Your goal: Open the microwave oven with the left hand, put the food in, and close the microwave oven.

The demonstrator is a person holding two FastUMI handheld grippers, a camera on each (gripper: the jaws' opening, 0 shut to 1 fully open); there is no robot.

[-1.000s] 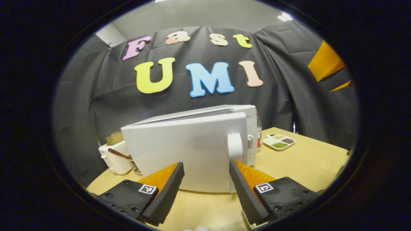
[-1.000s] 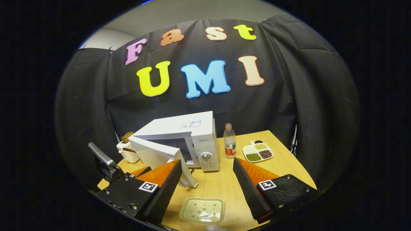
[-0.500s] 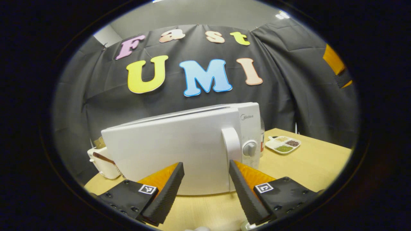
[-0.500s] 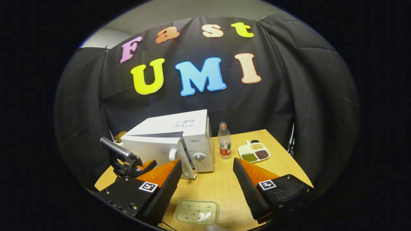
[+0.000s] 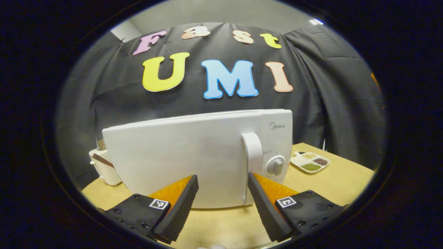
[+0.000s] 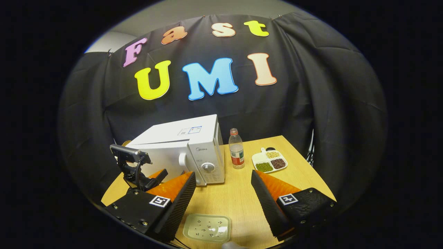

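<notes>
Wooden table [image 6: 242, 200] fills the booth floor of both views, black cloth wall behind.

Right gripper view, near to far: right gripper [image 6: 221, 197] hangs above the table, fingers spread wide apart, nothing between them. Directly below and between the fingers lies a pale green square plate [image 6: 207, 228], flat on the table, with small dark specks on it. Left of that, the left gripper [image 6: 157, 174] sits low at the microwave's front, with its camera mount above it; the microwave door blocks its fingertips from this angle. Microwave oven [image 6: 187, 148] stands beyond, white, door almost flush with the body; a thin dark gap shows along the door's top edge. Just right of the microwave stands an upright clear bottle [image 6: 236, 148] with a red cap. Farther right, a white divided dish [image 6: 269, 161] holds green, dark and tan grains.

Left gripper view: left gripper fingers stand apart, gripping nothing, close before the door. White door handle [image 5: 252, 162] rises just above the right-hand finger [image 5: 266, 204]; contact cannot be told. Control knob [image 5: 276, 166] sits right of the handle. A white toaster [image 5: 104, 167] peeks out at the microwave's left.
</notes>
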